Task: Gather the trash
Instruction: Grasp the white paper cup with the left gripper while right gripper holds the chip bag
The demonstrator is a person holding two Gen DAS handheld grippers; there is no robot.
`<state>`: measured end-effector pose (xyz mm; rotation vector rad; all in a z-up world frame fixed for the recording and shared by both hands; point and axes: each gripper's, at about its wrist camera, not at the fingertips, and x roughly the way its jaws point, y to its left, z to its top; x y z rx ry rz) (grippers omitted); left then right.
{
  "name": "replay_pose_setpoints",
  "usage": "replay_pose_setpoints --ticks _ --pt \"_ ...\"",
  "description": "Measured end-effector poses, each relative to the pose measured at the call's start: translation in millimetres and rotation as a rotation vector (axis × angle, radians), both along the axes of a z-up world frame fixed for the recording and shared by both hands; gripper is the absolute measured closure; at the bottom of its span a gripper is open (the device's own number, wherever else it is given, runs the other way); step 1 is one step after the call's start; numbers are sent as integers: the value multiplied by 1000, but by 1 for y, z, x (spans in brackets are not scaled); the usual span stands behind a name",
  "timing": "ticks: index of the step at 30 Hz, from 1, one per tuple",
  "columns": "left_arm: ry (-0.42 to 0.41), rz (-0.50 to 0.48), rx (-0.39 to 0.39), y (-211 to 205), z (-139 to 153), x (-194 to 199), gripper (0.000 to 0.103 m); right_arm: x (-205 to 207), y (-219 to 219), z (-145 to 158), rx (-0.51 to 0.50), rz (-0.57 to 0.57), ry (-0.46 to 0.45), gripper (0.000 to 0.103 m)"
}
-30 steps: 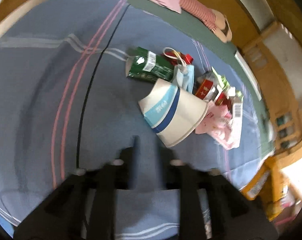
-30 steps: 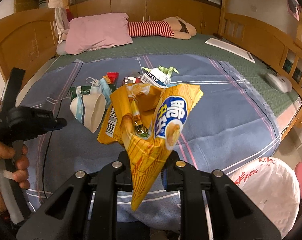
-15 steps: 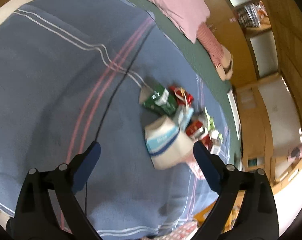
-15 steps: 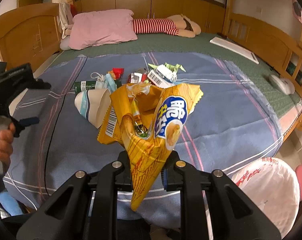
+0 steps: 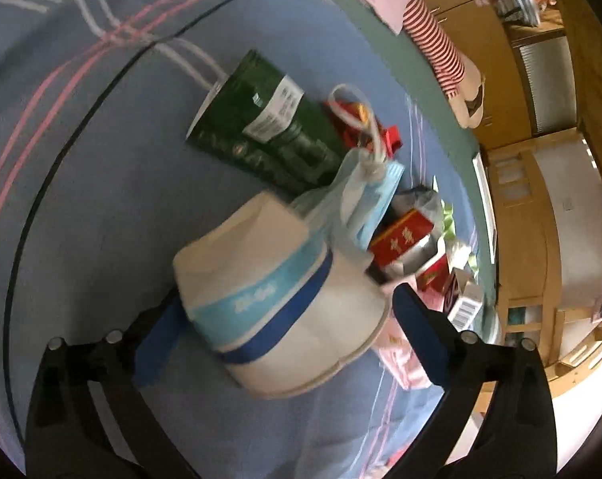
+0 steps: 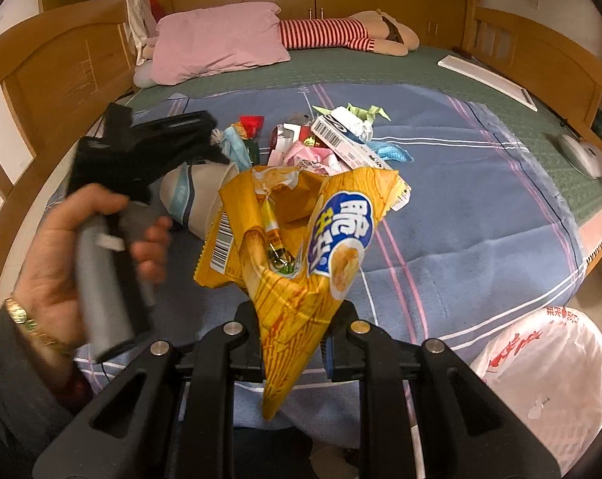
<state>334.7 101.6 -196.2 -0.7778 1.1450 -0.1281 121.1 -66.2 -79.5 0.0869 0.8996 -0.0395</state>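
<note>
A paper cup (image 5: 277, 299) lies on its side at the centre of the left view, between the left gripper's (image 5: 285, 319) spread, still-opening jaws; contact cannot be told. Behind it are a green packet (image 5: 269, 127), mask (image 5: 364, 195) and red box (image 5: 400, 235). Only the right view shows the right gripper (image 6: 293, 343) pinching a yellow chip bag (image 6: 301, 271) at lower centre, the hand (image 6: 65, 255) at left and a white bag (image 6: 548, 363) at lower right.
</note>
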Motion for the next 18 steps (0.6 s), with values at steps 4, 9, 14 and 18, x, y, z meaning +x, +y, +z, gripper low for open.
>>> replay_pose_setpoints --ticks 4,9,14,18 --pt "-23 -33 64 -3 3 -2 23 0 -5 0 10 -7 -7 83" --pt "-58 -57 54 10 14 -11 70 -3 -16 0 48 -46 -11 83" --pt "-121 -109 109 11 28 -25 74 -6 -14 3 35 -56 -30 83" --pt "-159 -95 102 15 44 -38 75 -7 -13 4 35 -64 -36 83"
